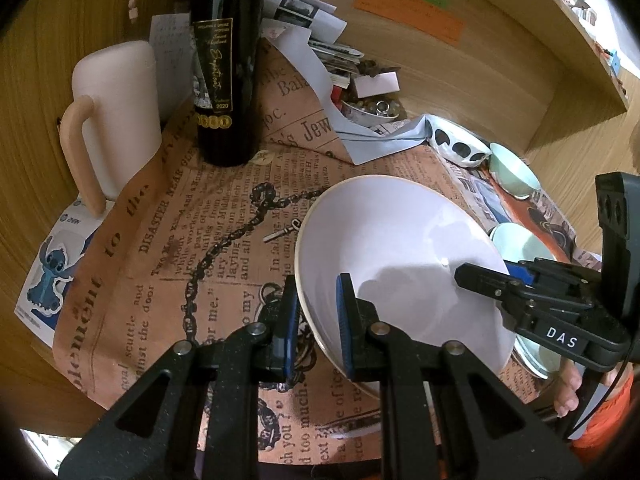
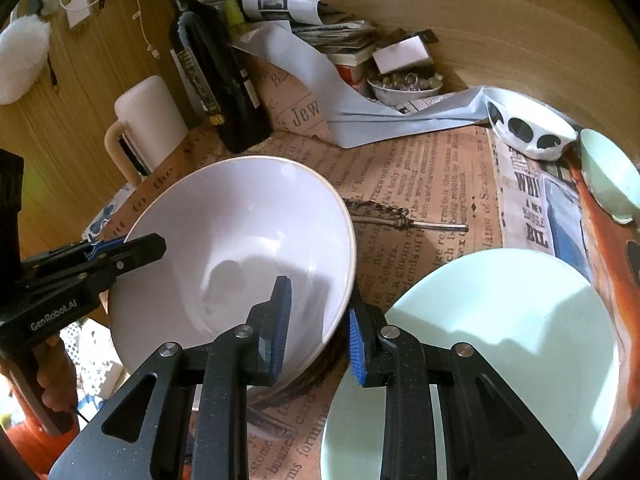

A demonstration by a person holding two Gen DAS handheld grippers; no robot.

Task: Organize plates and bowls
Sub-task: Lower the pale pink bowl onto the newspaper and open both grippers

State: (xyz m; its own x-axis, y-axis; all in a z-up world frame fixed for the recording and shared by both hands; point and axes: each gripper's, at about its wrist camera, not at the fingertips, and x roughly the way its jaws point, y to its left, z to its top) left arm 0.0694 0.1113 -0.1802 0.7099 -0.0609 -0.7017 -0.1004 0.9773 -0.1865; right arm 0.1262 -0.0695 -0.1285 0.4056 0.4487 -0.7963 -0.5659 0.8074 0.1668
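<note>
A large white bowl (image 1: 400,252) is held tilted above the newspaper-covered table; it also shows in the right wrist view (image 2: 240,240). My left gripper (image 1: 318,328) straddles its near-left rim, one finger inside, one outside. My right gripper (image 2: 318,328) straddles the opposite rim and shows in the left wrist view (image 1: 500,280). A pale green plate (image 2: 500,340) lies under the right gripper. A small green bowl (image 2: 612,180) and a black-spotted white bowl (image 2: 528,128) sit at the far right.
A dark wine bottle (image 1: 226,60) and a white jug (image 1: 116,120) stand at the back left. A small dish of beads (image 2: 404,84), stacked papers (image 2: 340,40) and a blue-grey sheet (image 2: 360,112) lie at the back. A wooden wall (image 1: 460,60) is behind.
</note>
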